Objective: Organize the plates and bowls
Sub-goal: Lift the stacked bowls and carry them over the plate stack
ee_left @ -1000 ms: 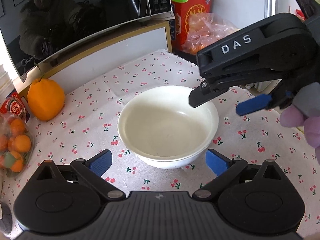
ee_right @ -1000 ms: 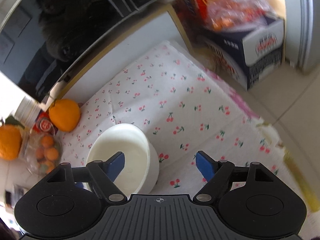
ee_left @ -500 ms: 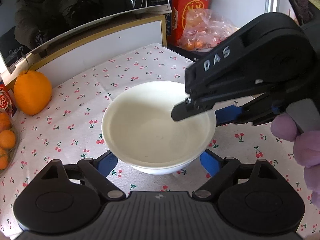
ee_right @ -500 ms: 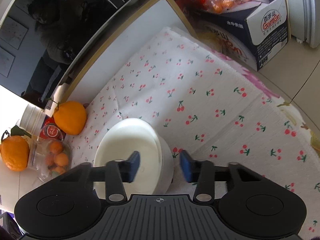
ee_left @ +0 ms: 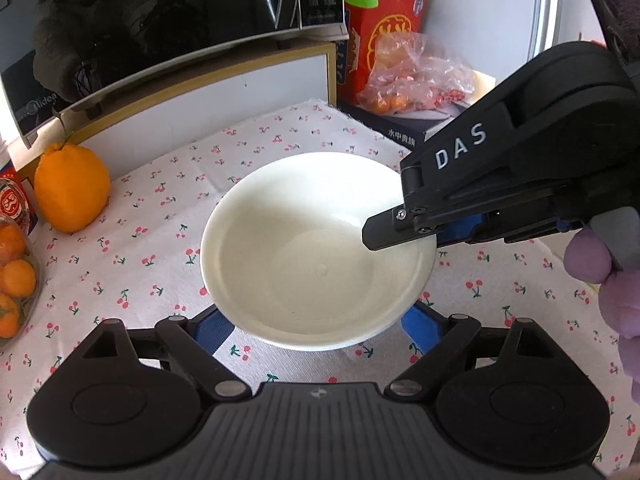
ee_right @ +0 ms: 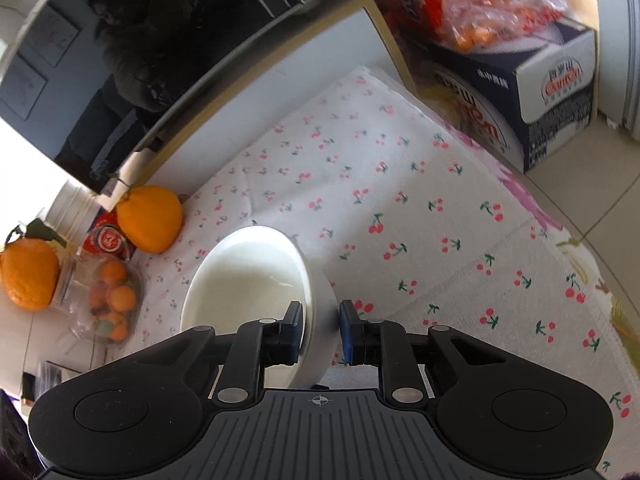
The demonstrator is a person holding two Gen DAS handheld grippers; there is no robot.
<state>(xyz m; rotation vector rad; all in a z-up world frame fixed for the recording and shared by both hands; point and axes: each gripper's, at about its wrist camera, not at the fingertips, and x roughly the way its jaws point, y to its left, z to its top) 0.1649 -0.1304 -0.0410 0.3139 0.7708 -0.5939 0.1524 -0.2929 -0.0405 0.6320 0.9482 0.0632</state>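
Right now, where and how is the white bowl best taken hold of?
By its rim wall, one finger inside and one outside. The white bowl sits upright on the cherry-print cloth, too wide to span, with a thin, open rim. The right hand-held gripper already pinches the right-side rim that way; the left hand-held gripper stands open at the near side.

We're in a home kitchen corner, no doubt about it: upper left of the left wrist view, a black microwave (ee_left: 168,28) sits on a white cabinet (ee_left: 208,108), its glossy door mirroring a person in a thick coat. A cherry-print tablecloth (ee_left: 160,216) fills the middle, with a big orange (ee_left: 70,188) at left. Upper right, a plastic bag of small oranges (ee_left: 416,76) rests on a printed carton (ee_right: 552,76), which stands on pale floor tiles (ee_right: 592,200) at the right edge.
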